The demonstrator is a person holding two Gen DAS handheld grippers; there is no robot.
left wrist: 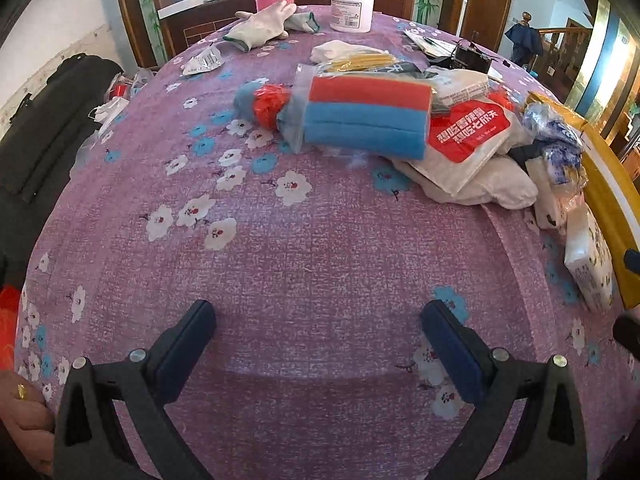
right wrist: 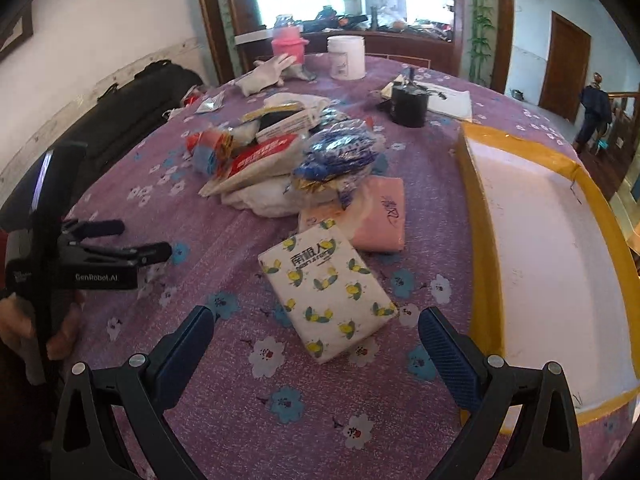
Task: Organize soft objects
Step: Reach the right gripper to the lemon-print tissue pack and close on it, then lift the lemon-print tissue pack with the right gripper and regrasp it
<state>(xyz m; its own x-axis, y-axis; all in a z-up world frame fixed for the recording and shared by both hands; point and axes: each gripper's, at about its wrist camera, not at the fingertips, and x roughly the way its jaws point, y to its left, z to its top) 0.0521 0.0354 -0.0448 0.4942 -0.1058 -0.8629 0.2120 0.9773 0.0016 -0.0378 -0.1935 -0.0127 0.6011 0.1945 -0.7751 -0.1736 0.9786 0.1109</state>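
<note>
Right gripper (right wrist: 316, 332) jaws spread wide, empty; one lemon-print tissue pack (right wrist: 326, 294) lies on the tablecloth (right wrist: 224, 400) between the fingertips, just ahead. Left gripper (left wrist: 318, 328) also wide open, over bare cloth; one sponge pack (left wrist: 360, 114) well ahead. One yellow-rimmed tray (right wrist: 480, 256) at right.

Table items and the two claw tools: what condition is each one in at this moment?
Left gripper: open, empty.
Right gripper: open, empty, near the tissue pack.
Tissue pack: sealed, lying flat.
Yellow-edged box: open, nothing visible inside.
Sponge pack: bagged, on the pile.
White jar: upright, lid on.
White glove: lying flat.
</note>
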